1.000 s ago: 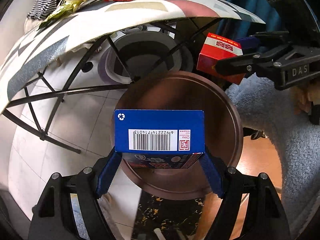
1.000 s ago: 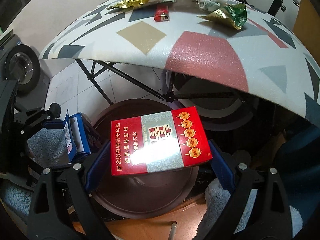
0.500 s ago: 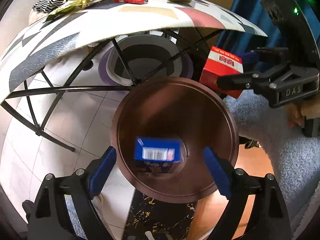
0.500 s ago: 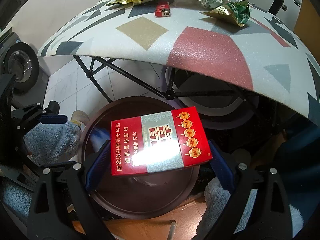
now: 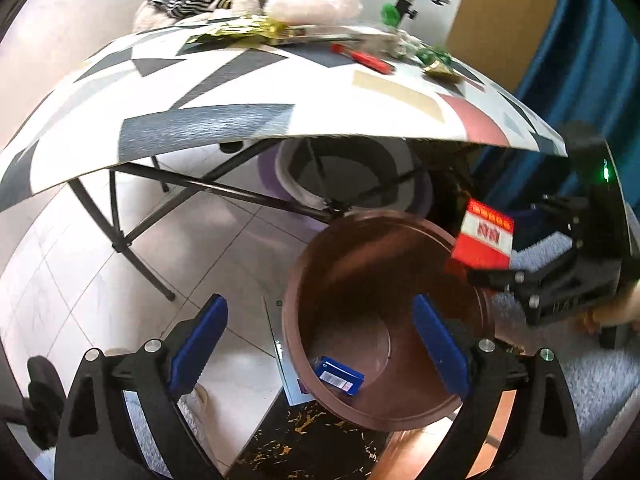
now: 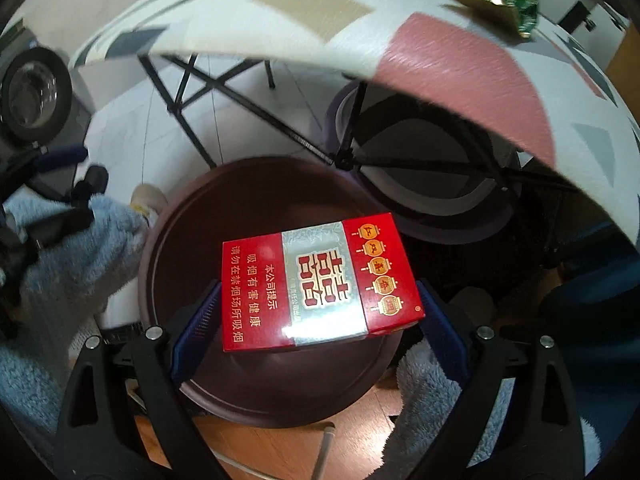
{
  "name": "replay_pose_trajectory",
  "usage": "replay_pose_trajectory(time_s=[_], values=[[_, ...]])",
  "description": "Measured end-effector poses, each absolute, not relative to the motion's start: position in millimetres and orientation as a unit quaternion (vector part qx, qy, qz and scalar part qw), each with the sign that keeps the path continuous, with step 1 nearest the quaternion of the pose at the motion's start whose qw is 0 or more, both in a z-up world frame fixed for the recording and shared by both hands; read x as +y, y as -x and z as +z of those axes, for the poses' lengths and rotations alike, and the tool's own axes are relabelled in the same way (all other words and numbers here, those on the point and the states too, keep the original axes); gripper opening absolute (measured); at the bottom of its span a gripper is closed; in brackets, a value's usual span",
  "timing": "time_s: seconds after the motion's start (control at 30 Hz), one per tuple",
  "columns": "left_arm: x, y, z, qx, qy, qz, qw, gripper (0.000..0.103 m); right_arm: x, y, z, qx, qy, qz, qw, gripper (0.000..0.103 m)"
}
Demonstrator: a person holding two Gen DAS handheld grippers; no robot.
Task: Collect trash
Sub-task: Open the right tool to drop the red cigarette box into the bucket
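Note:
A brown round bin [image 5: 400, 280] stands on the floor beside the patterned table [image 5: 240, 92]. A blue box [image 5: 339, 376] lies at its bottom. My left gripper [image 5: 320, 340] is open and empty, above the bin's left side. My right gripper [image 6: 318, 316] is shut on a red cigarette pack [image 6: 316, 280] and holds it over the bin [image 6: 180, 240]. The pack [image 5: 484, 236] and right gripper also show in the left wrist view, at the bin's far right rim.
On the table lie a red lighter [image 5: 362, 57], green and gold wrappers [image 5: 436, 60] [image 6: 504, 4] and a pale bag [image 5: 312, 0]. A second grey bin [image 5: 352, 172] stands under the table among black legs [image 5: 132, 236]. Blue fluffy fabric [image 6: 68, 248] lies around.
My left gripper opened and dropped the blue box into the bin, then lifted and swung left. My right gripper moved closer over the bin, still holding the red pack.

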State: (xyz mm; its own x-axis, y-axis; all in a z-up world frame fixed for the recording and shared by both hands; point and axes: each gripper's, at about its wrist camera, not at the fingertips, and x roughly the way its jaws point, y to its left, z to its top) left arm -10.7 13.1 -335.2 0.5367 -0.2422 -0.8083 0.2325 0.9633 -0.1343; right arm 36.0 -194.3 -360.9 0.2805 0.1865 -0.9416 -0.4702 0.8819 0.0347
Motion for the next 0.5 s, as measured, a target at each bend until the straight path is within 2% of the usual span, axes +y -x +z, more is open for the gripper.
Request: replay_pose_trajectory(time_s=[0.5], values=[[19.1,8.2,-339.2,0.469,0.015,-0.116,0.875,0.092,-182.9,-35.1,-371.4,0.573,0.154,0.21,0.778,0.091]])
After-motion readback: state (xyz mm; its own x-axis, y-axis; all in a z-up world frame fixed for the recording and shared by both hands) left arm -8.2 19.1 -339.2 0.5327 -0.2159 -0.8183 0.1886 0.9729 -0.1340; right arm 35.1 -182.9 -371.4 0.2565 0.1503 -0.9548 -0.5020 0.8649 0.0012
